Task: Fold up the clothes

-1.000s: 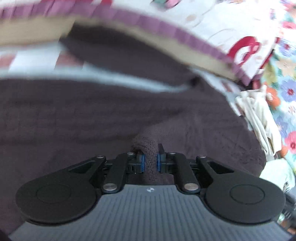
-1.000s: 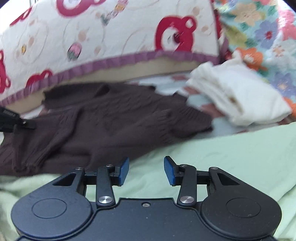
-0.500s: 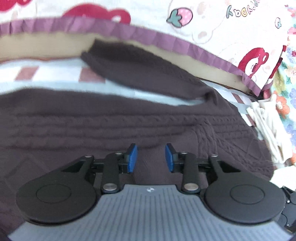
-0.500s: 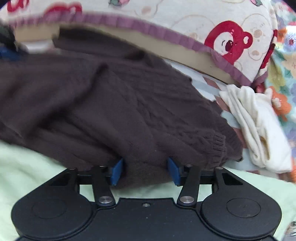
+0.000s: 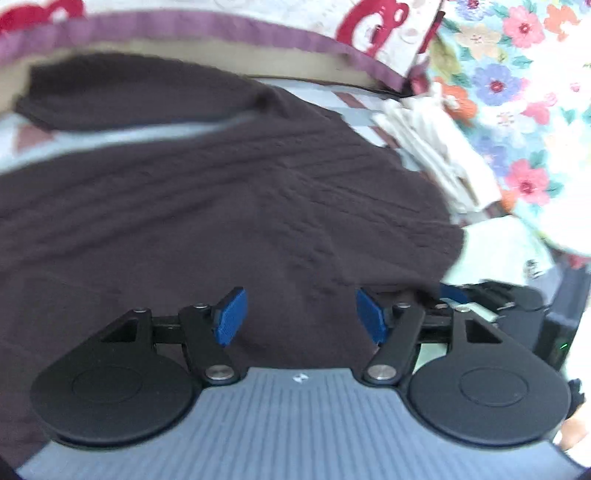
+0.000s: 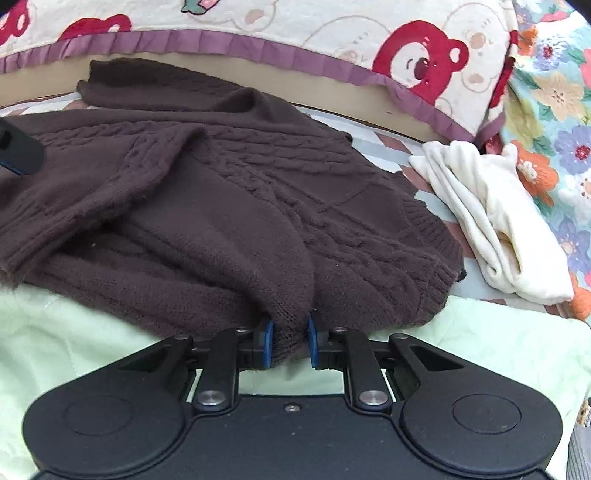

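A dark brown cable-knit sweater [image 6: 229,192] lies spread on the bed, one part folded over itself at the left. My right gripper [image 6: 290,341] is at its near hem, jaws closing, blue pads pinching a fold of the knit. In the left wrist view the same sweater [image 5: 207,206] fills the middle. My left gripper [image 5: 301,314] hovers over it with jaws opening wide and nothing gripped between the pads. The right gripper's fingers [image 5: 476,299] show at that view's right edge, and the left gripper's finger [image 6: 16,151] shows at the right view's left edge.
A folded cream garment [image 6: 491,218] lies to the right of the sweater. A bear-print pillow with a purple frill [image 6: 280,29] runs along the back. A floral cloth [image 6: 554,122] is at far right. Pale green bedding [image 6: 498,339] covers the near edge.
My left gripper let go of the sweater fold, opened and shifted right. My right gripper moved in onto the sweater's near hem and closed on it.
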The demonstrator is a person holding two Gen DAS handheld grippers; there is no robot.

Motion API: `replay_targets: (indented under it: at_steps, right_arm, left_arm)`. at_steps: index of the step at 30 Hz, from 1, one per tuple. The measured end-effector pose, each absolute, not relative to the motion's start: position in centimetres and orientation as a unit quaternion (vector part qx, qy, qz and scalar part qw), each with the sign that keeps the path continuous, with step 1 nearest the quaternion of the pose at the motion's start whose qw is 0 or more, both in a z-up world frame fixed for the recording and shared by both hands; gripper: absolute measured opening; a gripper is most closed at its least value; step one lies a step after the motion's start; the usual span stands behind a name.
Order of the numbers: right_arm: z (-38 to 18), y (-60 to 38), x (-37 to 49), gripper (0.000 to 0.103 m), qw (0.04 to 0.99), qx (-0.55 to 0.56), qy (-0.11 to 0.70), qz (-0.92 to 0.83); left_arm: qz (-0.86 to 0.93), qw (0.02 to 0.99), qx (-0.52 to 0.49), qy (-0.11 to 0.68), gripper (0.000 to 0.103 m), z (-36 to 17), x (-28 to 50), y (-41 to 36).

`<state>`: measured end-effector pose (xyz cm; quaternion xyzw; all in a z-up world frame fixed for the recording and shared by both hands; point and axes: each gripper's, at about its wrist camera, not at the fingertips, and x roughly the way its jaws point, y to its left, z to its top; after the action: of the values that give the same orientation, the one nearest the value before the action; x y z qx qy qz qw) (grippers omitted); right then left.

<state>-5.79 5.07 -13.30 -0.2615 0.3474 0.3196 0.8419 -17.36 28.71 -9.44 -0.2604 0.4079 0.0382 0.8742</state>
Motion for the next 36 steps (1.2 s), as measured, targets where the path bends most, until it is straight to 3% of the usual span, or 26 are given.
replay_targets:
  at_steps: [5, 9, 11, 13, 15, 17, 18, 23, 27, 32, 36]
  right_arm:
    - [-13.5, 4.9, -5.6, 0.02, 0.843, -0.258, 0.342, 0.325]
    - [-12.7, 4.4, -5.8, 0.015, 0.854, -0.251, 0.322, 0.322]
    - [-12.0, 4.4, -6.3, 0.015, 0.858, -0.265, 0.307, 0.315]
    - [-11.8, 4.7, -7.0, 0.014, 0.855, -0.295, 0.29, 0.313]
    - [-11.8, 4.7, -7.3, 0.014, 0.852, -0.311, 0.284, 0.31]
    - [-11.8, 4.5, -7.2, 0.014, 0.852, -0.308, 0.291, 0.309]
    - [-11.7, 4.3, -7.2, 0.014, 0.852, -0.304, 0.295, 0.308]
    - [-11.5, 3.5, -7.0, 0.015, 0.85, -0.306, 0.295, 0.312]
    - [-12.0, 2.7, -5.1, 0.017, 0.837, -0.246, 0.351, 0.341]
    - [-11.5, 0.9, -4.2, 0.047, 0.829, -0.174, 0.374, 0.379]
    - [-11.0, -2.1, -1.7, 0.054, 0.827, -0.044, 0.417, 0.375]
  left_arm:
    - [0.041, 0.869, -0.253, 0.422, 0.071, -10.3, -15.0, 27.5]
    - [0.064, 0.855, -0.158, 0.489, 0.081, -12.0, -13.7, 24.8]
    - [0.07, 0.84, -0.093, 0.531, 0.091, -12.9, -13.2, 23.7]
    - [0.067, 0.841, -0.076, 0.532, 0.092, -13.0, -13.5, 23.6]
    - [0.062, 0.846, -0.097, 0.52, 0.071, -12.3, -14.1, 24.5]
    - [0.059, 0.853, -0.116, 0.506, 0.023, -11.5, -14.9, 25.7]
    - [0.064, 0.856, -0.124, 0.498, 0.014, -11.1, -15.2, 26.4]
    - [0.184, 0.882, -0.093, 0.423, 0.009, -7.8, -16.9, 30.9]
    - [0.249, 0.883, -0.129, 0.376, 0.009, -7.2, -17.7, 36.2]
    - [0.297, 0.872, -0.164, 0.352, 0.01, -9.2, -18.4, 40.3]
    - [0.314, 0.865, -0.184, 0.345, 0.016, -10.7, -18.6, 41.8]
